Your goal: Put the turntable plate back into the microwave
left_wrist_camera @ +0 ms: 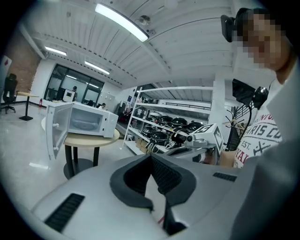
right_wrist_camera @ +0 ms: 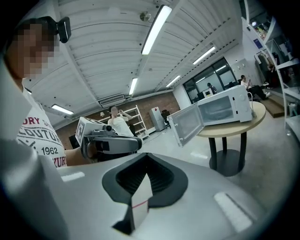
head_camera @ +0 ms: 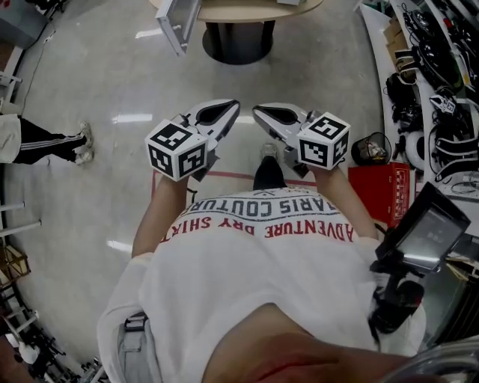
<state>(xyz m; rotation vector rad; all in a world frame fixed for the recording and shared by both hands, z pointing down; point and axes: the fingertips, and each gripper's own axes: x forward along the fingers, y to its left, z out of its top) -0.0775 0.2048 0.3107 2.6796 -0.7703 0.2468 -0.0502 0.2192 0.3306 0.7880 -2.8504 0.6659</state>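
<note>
Side by side before a white shirt (head_camera: 254, 258), the left gripper (head_camera: 229, 108) and right gripper (head_camera: 263, 114) point, tips near each other, toward a round desk (head_camera: 247, 10) ahead.

The microwave (left_wrist_camera: 86, 122) sits on the table (left_wrist_camera: 105, 139), shelves (left_wrist_camera: 173, 123) at right.

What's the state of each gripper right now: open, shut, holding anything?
Left gripper: closed, nothing between the jaws.
Right gripper: closed, nothing between the jaws.

Probably a lab: metal shelves (left_wrist_camera: 164, 125) of gear, strip lights (left_wrist_camera: 122, 21), glass-walled rooms (left_wrist_camera: 77, 86).
</note>
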